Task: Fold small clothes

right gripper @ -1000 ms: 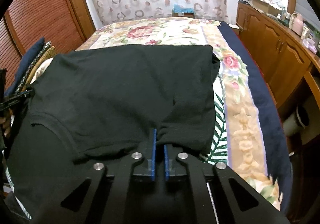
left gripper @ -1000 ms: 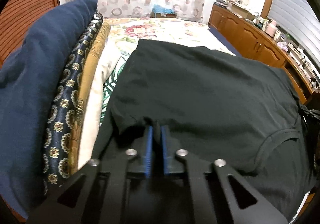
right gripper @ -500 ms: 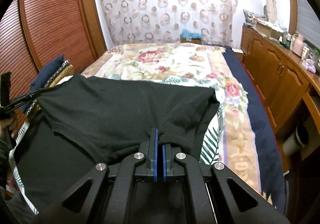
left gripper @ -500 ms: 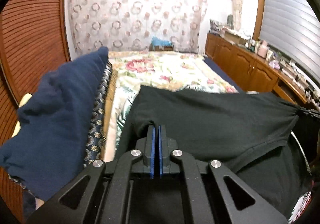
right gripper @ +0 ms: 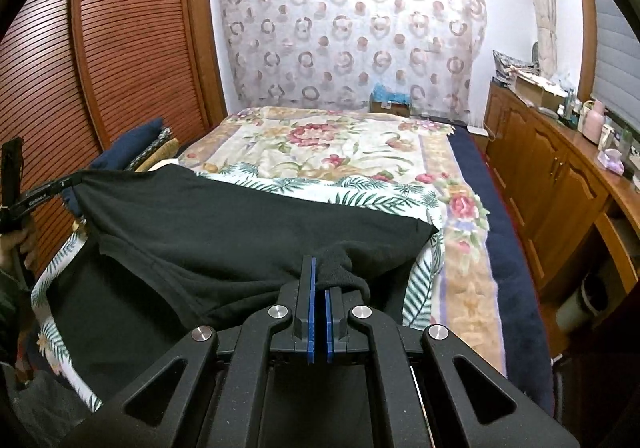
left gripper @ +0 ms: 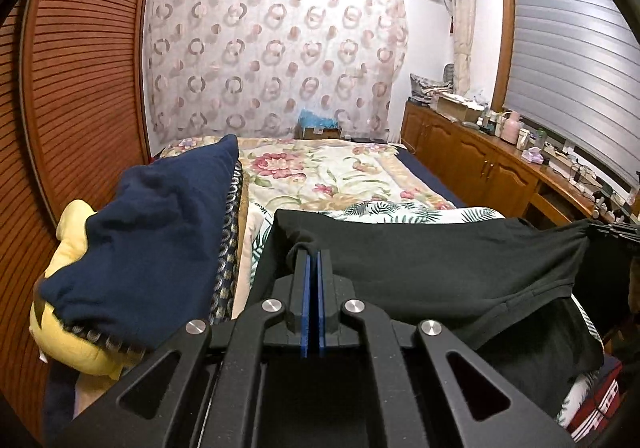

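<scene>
A black cotton T-shirt (left gripper: 420,268) fills the lower middle of both views, stretched above the floral bedspread (right gripper: 352,152) with its near part sagging to the bed. The left tool (left gripper: 313,260) is clenched on one corner of it and the right tool (right gripper: 319,274) on the other, fabric bunched between each pair of blue pads. A stack of folded navy and patterned cloths (left gripper: 160,232) sits at the left of the left view.
</scene>
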Tool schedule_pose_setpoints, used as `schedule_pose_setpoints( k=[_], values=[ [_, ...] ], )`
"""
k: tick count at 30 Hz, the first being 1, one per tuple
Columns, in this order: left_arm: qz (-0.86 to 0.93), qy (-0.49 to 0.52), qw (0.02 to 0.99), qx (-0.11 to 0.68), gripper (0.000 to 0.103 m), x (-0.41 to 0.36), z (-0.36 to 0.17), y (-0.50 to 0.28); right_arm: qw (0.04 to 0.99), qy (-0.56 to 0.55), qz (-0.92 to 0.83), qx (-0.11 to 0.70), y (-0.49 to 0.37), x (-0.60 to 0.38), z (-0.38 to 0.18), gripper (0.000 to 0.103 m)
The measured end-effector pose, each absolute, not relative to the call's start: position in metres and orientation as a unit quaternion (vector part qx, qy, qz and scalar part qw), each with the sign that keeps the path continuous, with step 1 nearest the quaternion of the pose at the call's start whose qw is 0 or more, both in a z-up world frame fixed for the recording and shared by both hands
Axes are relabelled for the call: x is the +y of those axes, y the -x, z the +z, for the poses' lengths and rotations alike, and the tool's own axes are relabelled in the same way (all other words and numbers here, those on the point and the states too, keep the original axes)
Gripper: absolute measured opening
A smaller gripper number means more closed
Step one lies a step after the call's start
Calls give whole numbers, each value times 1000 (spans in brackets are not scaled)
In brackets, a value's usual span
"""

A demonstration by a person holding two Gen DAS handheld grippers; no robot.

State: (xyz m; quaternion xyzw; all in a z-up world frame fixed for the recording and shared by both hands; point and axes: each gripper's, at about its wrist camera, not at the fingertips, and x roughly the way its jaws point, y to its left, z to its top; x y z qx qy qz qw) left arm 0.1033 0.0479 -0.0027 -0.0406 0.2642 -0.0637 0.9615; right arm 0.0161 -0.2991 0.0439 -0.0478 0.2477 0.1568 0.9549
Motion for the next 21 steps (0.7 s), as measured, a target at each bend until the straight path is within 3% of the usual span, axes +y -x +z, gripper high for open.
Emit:
schedule_pose_setpoints(
  k=[21],
  values=[
    [-66,40,957,281,3,54,-24,-1,944,51,181,273,89,-294,29,3]
  ],
)
